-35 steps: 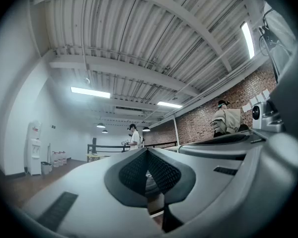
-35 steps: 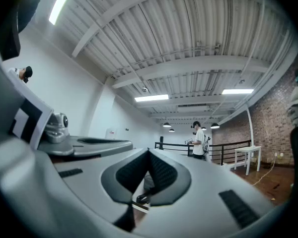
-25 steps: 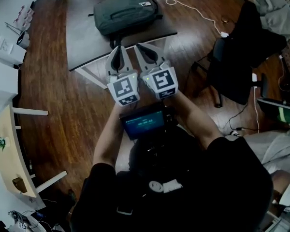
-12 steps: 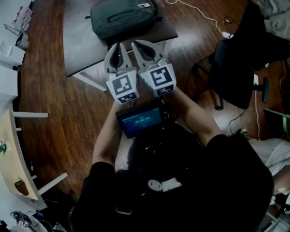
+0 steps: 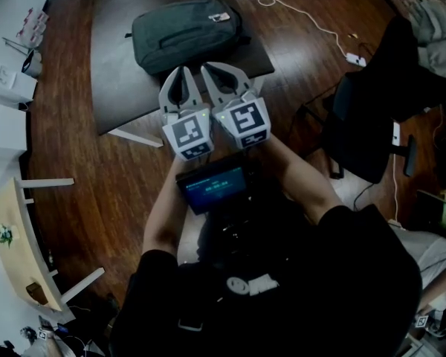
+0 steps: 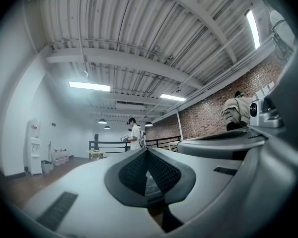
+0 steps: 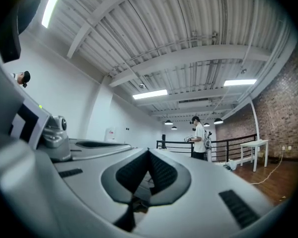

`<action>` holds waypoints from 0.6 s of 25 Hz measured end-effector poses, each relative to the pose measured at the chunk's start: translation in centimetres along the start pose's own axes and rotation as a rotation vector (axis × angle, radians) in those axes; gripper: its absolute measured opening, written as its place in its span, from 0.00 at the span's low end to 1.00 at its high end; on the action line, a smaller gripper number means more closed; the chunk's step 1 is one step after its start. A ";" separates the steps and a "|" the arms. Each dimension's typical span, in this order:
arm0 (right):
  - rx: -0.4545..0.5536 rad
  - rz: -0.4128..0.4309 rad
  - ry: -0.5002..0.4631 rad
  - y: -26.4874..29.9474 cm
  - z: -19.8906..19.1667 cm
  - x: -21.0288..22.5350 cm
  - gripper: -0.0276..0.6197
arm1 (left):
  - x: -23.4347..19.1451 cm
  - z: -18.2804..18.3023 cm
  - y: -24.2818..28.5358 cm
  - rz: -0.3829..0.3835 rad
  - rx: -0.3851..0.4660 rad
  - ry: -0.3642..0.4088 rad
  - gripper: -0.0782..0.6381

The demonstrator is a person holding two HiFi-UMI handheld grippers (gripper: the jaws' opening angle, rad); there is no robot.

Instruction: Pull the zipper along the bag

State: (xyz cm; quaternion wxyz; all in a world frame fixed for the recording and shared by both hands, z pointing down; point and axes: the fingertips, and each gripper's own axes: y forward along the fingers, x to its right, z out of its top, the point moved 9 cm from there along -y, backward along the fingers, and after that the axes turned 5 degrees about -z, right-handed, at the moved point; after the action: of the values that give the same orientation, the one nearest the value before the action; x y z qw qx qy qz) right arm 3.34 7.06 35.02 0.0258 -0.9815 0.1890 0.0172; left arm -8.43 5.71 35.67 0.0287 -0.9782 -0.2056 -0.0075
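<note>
Screen (image 5: 217,187) glowing teal sits right at the person's chest, the closest thing in the head view, with both forearms reaching out past it. Just beyond, the left gripper (image 5: 181,71) and right gripper (image 5: 208,68) are held side by side, almost touching each other, tips pointing away from the body. Both are closed on nothing: in each gripper view the two dark textured pads meet at the tip with nothing pinched between them. From above, the tips overlap the near edge of a dark table (image 5: 126,88), though how high they are over it I can't tell. The bag (image 5: 186,34), a dark grey-green one, lies flat further back on that table, clearly apart from both grippers, and its zipper is too small to pick out. Off to the right is a chair (image 5: 372,125) draped in dark clothes, and a white cable (image 5: 312,17) snakes over the wood floor past the table. Both gripper views look out level across the room rather than down at the bag, so you get a ribbed ceiling with strip lights, a brick wall (image 6: 208,120), and way at the back a standing person (image 7: 200,139) in a white top next to a black railing (image 7: 174,144)
</note>
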 end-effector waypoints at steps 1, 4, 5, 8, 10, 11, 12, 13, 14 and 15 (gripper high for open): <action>-0.001 0.004 0.005 0.5 -0.1 0.5 0.06 | 0.0 -0.1 0.6 0.004 -0.004 0.002 0.11; -0.005 0.018 0.021 1.8 -0.7 2.0 0.06 | 0.2 -0.6 2.5 0.017 -0.019 0.008 0.11; -0.008 0.024 0.028 2.2 -1.1 2.8 0.06 | 0.5 -0.9 3.4 0.021 -0.025 0.009 0.11; -0.010 0.036 0.049 3.4 -2.0 5.1 0.06 | 1.3 -1.6 5.7 0.033 -0.040 0.018 0.11; -0.007 0.043 0.056 3.6 -1.9 5.4 0.06 | 1.4 -1.5 6.0 0.041 -0.043 0.026 0.11; -0.005 0.048 0.059 3.7 -1.9 5.6 0.06 | 1.4 -1.5 6.1 0.046 -0.040 0.028 0.11; -0.004 0.051 0.061 3.8 -1.9 5.8 0.06 | 1.5 -1.4 6.3 0.049 -0.036 0.030 0.11; -0.002 0.055 0.062 3.9 -2.0 6.0 0.06 | 1.6 -1.3 6.5 0.053 -0.034 0.032 0.11; 0.000 0.058 0.064 4.0 -2.0 6.1 0.06 | 1.6 -1.3 6.6 0.055 -0.035 0.037 0.11; 0.002 0.061 0.066 4.0 -2.0 6.1 0.06 | 1.6 -1.3 6.6 0.058 -0.038 0.044 0.11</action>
State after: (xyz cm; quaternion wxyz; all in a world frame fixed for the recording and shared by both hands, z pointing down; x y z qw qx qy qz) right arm 7.52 0.95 36.59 0.0198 -0.9753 0.2195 -0.0144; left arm -4.33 0.20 36.68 0.0147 -0.9837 -0.1763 -0.0320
